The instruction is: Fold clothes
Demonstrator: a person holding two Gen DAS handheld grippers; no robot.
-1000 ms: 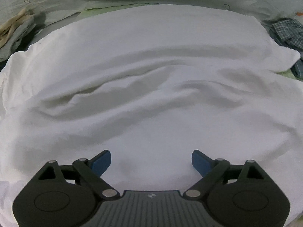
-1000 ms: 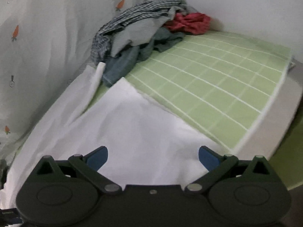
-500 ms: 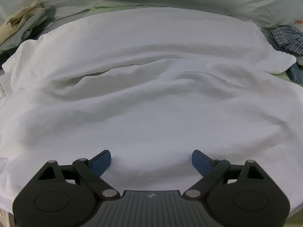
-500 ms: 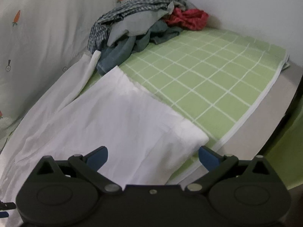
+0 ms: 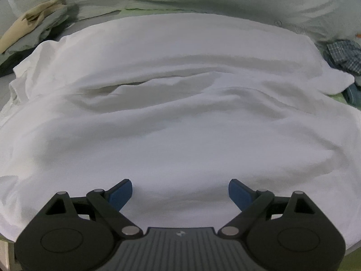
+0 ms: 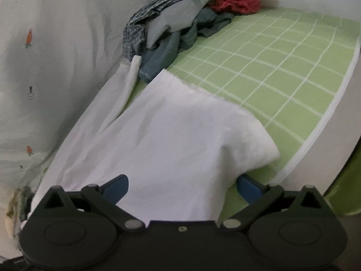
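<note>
The shirt (image 5: 180, 113) lies spread on the bed (image 6: 270, 72). Its corner has slid nearer the right tool (image 6: 182, 186); both tools, left (image 5: 180, 189) included, gape apart, gripping nothing, so folding hasn't begun.

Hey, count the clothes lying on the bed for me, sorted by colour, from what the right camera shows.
White: 1, the white garment spread in front
Red: 1, the red garment at the back of the pile
Blue checked: 1, the checked shirt
Grey: 1, the grey garment
Dark blue-grey: at least 1, the blue-grey clothes, too tangled to separate
Total: at least 5
</note>
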